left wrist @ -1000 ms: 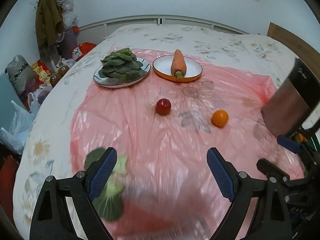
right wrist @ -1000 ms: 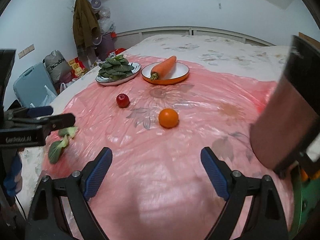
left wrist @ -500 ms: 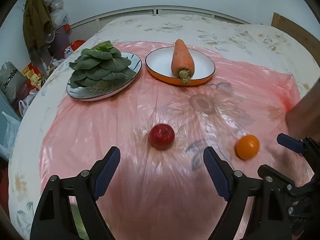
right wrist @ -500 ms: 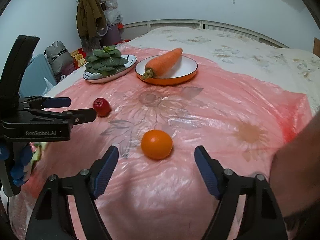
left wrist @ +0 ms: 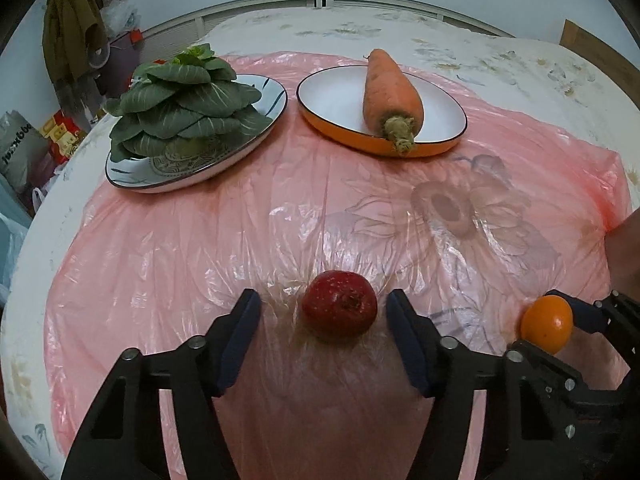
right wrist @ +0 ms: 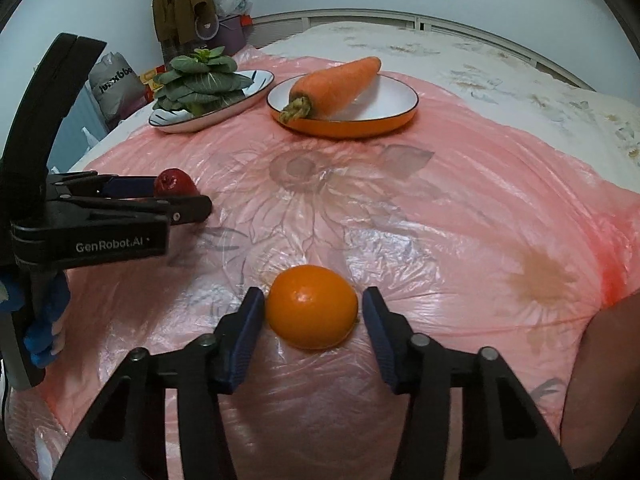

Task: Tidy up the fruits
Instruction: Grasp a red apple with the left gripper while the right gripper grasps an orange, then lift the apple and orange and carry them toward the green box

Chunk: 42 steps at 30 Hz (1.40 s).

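Observation:
A red apple [left wrist: 339,309] lies on the pink plastic sheet [left wrist: 280,220] between the fingers of my left gripper [left wrist: 323,311], which is open around it with gaps on both sides. An orange [right wrist: 311,306] lies between the fingers of my right gripper [right wrist: 313,309], also open, its pads close to the fruit. The apple [right wrist: 176,184] and left gripper [right wrist: 160,200] also show in the right wrist view. The orange [left wrist: 546,323] and right gripper [left wrist: 560,320] show at the right edge of the left wrist view.
At the back, a patterned plate [left wrist: 256,136] holds stacked green leaves [left wrist: 188,108] and an orange-rimmed white plate [left wrist: 332,96] holds a carrot [left wrist: 390,94]. The sheet covers a flowered bed. Bags and clutter [left wrist: 24,148] stand off the left side.
Both grippers moved forward and down: the left one has closed in around the apple and the right one around the orange. Both jaw gaps have narrowed.

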### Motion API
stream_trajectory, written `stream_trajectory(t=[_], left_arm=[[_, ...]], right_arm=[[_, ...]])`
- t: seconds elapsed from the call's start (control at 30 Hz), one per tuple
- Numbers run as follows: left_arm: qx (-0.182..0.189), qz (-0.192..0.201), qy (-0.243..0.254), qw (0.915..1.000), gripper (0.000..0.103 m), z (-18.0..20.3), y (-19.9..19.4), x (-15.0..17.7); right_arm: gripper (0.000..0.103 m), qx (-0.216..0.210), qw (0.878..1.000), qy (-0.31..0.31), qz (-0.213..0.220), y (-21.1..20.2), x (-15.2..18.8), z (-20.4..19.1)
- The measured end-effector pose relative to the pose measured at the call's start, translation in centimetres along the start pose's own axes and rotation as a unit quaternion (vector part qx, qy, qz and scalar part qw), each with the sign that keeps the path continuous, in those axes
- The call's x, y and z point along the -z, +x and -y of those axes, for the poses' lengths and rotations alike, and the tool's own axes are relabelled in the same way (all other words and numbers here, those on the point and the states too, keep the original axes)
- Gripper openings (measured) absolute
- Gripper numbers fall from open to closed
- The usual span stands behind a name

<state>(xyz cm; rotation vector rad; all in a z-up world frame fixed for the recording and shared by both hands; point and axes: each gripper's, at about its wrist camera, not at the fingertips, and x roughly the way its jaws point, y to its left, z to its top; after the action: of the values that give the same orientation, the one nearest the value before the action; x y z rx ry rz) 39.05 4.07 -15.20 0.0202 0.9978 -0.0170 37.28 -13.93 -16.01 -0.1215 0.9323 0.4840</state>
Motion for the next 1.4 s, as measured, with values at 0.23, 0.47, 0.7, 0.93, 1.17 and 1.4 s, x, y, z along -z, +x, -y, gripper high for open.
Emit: stream_trajectory(t=[0.23,0.47,0.7,0.93,1.17,1.4], left_arm=[[0.029,0.008,-0.023,0.9993,0.029,-1.6,-0.5,0.3],[0.047,0.016,-0.057,0.9971,0.029,-3.8,-2.1,1.0],[0.049,0.021,-0.081,0.9953,0.029,-6.0,-4.6,2.2],[0.04,0.04,-0.088,0.9945,0.029,-7.3,-9.7,4.5],[0.03,0.05,-0.083,0.9949,0.029,-7.6,-14.3,7.9],[0.033,0.056,-0.069,0.9955,0.029,-6.1,-18.4,11.5]], right_arm=[[0.05,-0.018,1.0,0.012,0.01,-0.5,0.0,0.5],[0.05,-0.014,1.0,0.023,0.014,-1.6,0.4,0.1],[0.05,-0.013,0.999,0.026,0.017,-3.9,1.1,-1.3],[0.05,-0.023,0.999,0.032,0.018,-7.9,3.3,-3.8],[0.05,-0.025,0.999,0.03,0.023,-12.3,5.9,-6.6],[0.05,-0.028,0.999,0.031,0.033,-16.5,8.6,-9.2]])
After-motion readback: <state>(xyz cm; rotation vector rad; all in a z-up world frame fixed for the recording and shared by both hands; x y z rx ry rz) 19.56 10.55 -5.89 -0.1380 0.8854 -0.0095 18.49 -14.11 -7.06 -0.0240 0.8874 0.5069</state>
